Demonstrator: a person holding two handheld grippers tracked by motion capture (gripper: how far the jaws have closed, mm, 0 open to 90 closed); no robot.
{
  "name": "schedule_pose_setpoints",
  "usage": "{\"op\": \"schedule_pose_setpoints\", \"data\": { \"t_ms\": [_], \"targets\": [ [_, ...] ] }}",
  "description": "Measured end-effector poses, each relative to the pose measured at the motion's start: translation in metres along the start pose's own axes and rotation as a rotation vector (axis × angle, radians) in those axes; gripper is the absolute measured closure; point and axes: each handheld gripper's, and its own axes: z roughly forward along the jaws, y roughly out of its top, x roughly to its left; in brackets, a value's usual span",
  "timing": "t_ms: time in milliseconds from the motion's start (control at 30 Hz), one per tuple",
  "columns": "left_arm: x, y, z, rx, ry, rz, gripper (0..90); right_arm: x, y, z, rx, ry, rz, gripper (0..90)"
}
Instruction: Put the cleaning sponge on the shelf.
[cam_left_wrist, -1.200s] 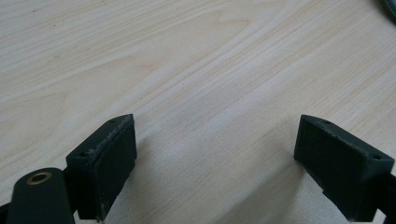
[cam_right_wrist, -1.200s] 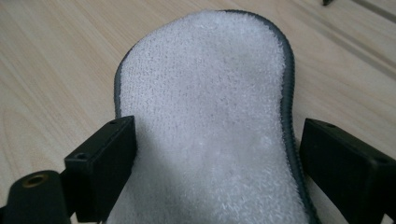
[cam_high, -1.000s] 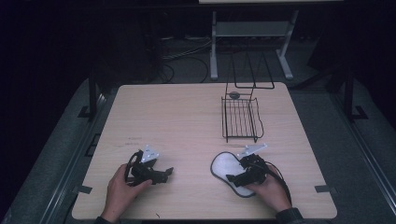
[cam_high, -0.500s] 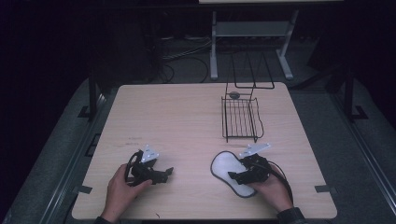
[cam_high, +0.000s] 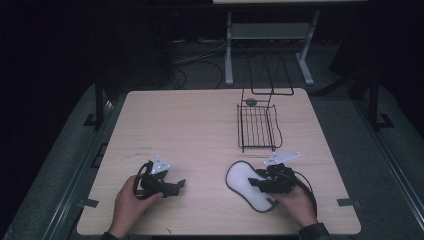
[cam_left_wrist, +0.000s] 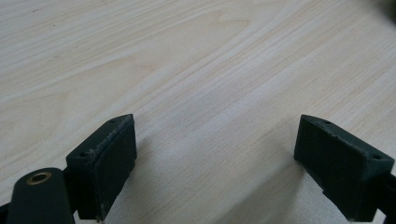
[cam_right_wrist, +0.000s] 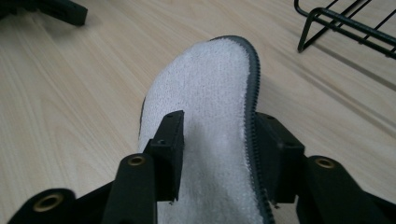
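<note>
From above, your right gripper (cam_high: 260, 184) sits over the white insole (cam_high: 245, 182) near the worktop (cam_high: 200, 125)'s front edge, below the wire rack (cam_high: 257, 127). Your left gripper (cam_left_wrist: 215, 154) rests open on bare wood. In the right gripper view the jaws have just been closing and now pinch the insole's width; you're in the grasp step, so firm the grip before lifting.

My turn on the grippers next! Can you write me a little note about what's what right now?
Right gripper: jaws have just been closing around the white pad with a grey rim; they squeeze its edge, which curls up between them. The pad lies near the table's front edge.
Left gripper: open, holding nothing, low over bare table.
Black wire rack: farther back on the table, behind the pad, with nothing on its bars.
Done: the pad is gripped.
Left: probably lift it and move it, perhaps to the rack; check the grip holds first.
</note>
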Motion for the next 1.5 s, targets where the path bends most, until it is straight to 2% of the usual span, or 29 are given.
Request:
{"op": "schedule_pose_setpoints", "data": {
  "t_ms": [200,600,933,1067,1500],
  "targets": [
    [0.0,0.0,0.0,0.0,0.0,0.0,12.2,-0.002,0.002,-0.006,-0.022,0.037,0.011,65.0],
    [0.0,0.0,0.0,0.0,0.0,0.001,12.2,0.002,0.008,-0.021,-0.102,0.091,-0.006,82.0],
    [0.0,0.0,0.0,0.003,0.0,0.003,12.2,0.0,0.009,-0.028,-0.127,0.095,-0.002,83.0],
    [0.0,0.0,0.0,0.002,0.0,0.002,12.2,-0.006,0.01,-0.034,-0.152,0.089,0.005,83.0],
    [0.0,0.0,0.0,0.001,-0.001,0.002,12.2,-0.016,0.013,-0.045,-0.181,0.07,0.02,83.0]
  ]
}}
